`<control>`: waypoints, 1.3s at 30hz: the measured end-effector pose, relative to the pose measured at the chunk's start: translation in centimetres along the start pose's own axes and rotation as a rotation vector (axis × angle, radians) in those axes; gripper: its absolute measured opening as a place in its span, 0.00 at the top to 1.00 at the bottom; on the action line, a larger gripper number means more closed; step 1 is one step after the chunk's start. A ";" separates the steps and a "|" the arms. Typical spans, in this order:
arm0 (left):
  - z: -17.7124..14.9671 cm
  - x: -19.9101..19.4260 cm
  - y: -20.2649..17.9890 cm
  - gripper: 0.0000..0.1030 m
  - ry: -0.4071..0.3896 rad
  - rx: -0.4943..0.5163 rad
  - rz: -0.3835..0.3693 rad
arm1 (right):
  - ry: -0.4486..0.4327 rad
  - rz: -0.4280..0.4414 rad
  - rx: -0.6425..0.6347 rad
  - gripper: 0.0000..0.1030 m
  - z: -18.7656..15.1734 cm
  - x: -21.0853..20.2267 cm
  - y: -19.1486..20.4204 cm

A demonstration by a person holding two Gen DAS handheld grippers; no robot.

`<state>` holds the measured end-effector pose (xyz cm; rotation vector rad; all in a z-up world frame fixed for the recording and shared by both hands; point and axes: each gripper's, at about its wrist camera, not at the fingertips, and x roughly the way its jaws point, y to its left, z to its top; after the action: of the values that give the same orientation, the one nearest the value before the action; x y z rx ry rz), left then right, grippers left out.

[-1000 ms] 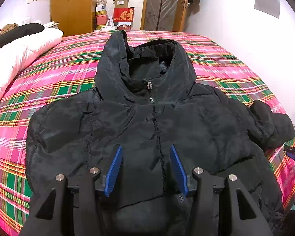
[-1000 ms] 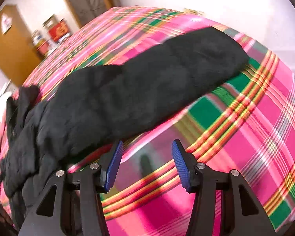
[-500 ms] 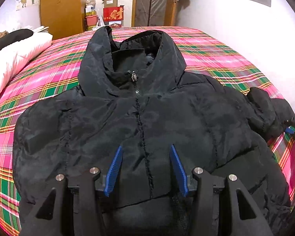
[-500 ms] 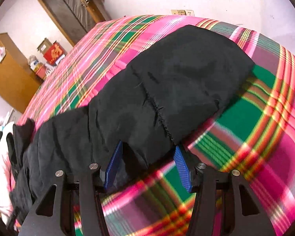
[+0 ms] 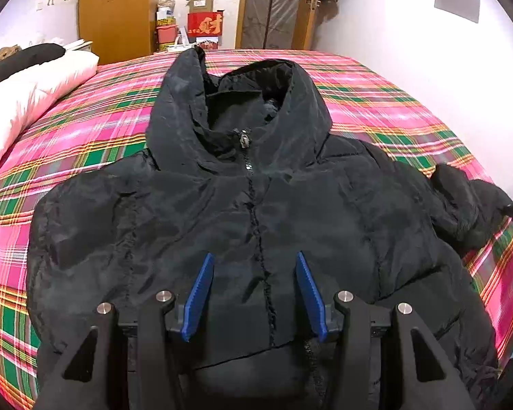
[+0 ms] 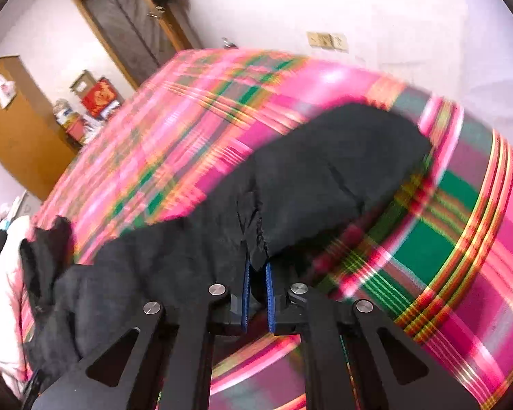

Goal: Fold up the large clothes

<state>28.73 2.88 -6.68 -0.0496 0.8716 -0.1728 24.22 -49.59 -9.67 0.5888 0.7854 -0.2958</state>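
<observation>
Black hooded puffer jacket (image 5: 256,225) flat on plaid bedspread (image 5: 85,150), front up, zipped, hood toward far wardrobe. Left gripper (image 5: 254,294) spread above hem, empty. Right gripper (image 6: 256,294) pinching sleeve (image 6: 325,177) edge near bedspread's wall-side border.

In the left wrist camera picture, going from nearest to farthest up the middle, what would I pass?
Left gripper, open, over the black jacket → zipper pull → hood → plaid bedspread → red box by the far wall.
</observation>
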 end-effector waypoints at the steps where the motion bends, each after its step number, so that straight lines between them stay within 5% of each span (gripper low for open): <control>1: 0.1 -0.1 0.1 0.49 -0.003 -0.005 0.002 | -0.014 0.013 -0.014 0.93 0.2 -1.0 0.9; 9: 0.8 -1.1 1.8 0.49 -0.010 -0.052 0.032 | -0.074 0.132 -0.133 0.94 0.6 -6.4 9.3; 20: 1.2 -2.3 5.3 0.49 -0.011 -0.140 0.074 | -0.043 0.329 -0.314 0.94 -3.0 -9.3 21.3; 29: 1.5 -3.5 8.1 0.49 -0.034 -0.213 0.075 | 0.124 0.432 -0.396 0.94 -10.3 -4.8 28.2; 39: 1.6 -3.5 9.4 0.49 -0.027 -0.263 0.056 | 0.385 0.414 -0.448 0.90 -19.7 3.9 31.3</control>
<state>28.94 12.65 -4.05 -0.2725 0.8639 -0.0041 29.90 -12.84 -11.55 0.3715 1.0371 0.3804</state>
